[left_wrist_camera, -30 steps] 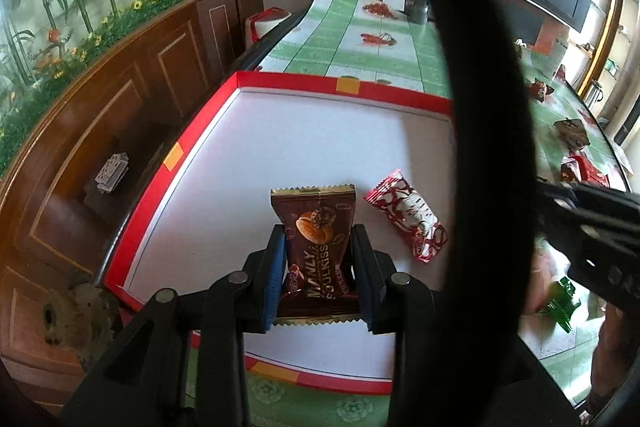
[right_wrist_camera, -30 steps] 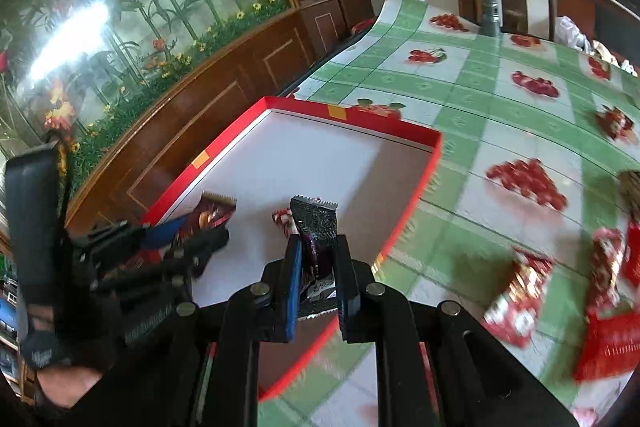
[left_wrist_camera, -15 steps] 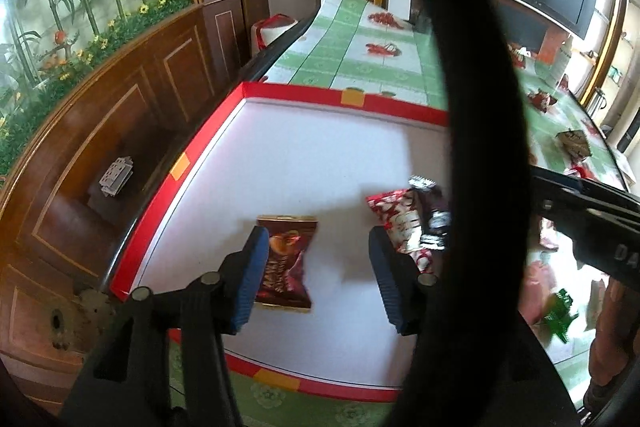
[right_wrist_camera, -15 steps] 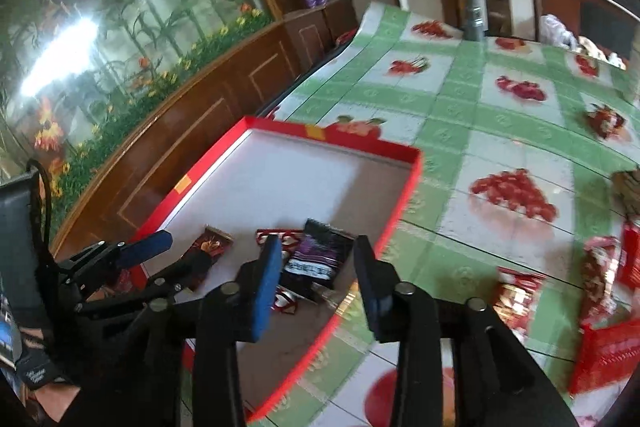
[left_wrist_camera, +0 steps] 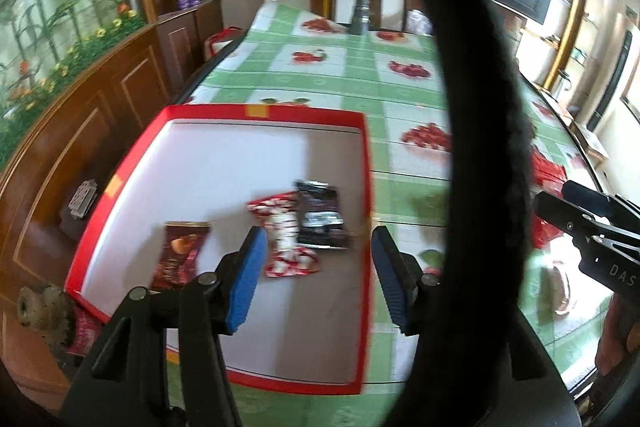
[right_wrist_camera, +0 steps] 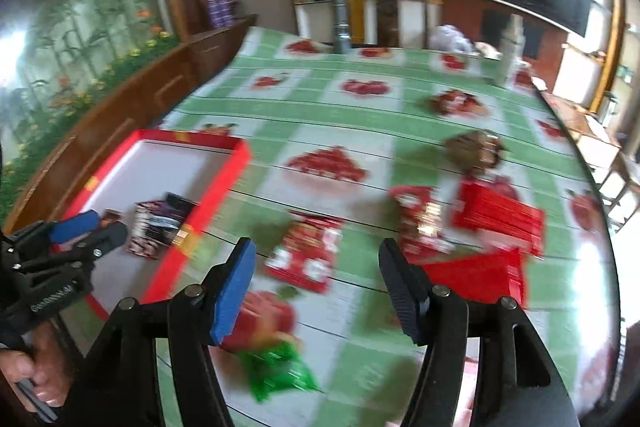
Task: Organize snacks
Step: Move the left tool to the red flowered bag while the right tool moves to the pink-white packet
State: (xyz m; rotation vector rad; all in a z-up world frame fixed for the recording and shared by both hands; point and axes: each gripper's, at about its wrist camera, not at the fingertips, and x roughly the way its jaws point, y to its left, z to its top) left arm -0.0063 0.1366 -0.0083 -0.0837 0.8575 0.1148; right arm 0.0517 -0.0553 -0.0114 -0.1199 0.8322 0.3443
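Observation:
A red-rimmed tray (left_wrist_camera: 366, 187) with a white floor holds a brown biscuit packet (left_wrist_camera: 182, 253), a red-and-white packet (left_wrist_camera: 285, 239) and a black packet (left_wrist_camera: 320, 215). My left gripper (left_wrist_camera: 318, 233) hangs over the tray's near right part. Its jaws are opening and nothing is between them. My right gripper (right_wrist_camera: 316, 247) is over the green checked tablecloth, right of the tray (right_wrist_camera: 224, 187). Its jaws are opening too and grip nothing. A loose red-and-white packet (right_wrist_camera: 308, 255) lies beyond its fingers, and a green packet (right_wrist_camera: 276, 367) lies just below them.
More red packets (right_wrist_camera: 420, 223), a flat red pack (right_wrist_camera: 496, 215) and a brown packet (right_wrist_camera: 474, 147) are scattered at right. A metal cylinder (left_wrist_camera: 362, 11) and a bottle (right_wrist_camera: 510, 47) stand at the far end. A wooden cabinet (left_wrist_camera: 100, 131) runs along the left. A thick black loop (left_wrist_camera: 480, 147) crosses the left wrist view.
The left gripper let go of the brown packet and the right one let go of the black packet, both into the tray. Both opened and drew back; the right swung right over the tablecloth.

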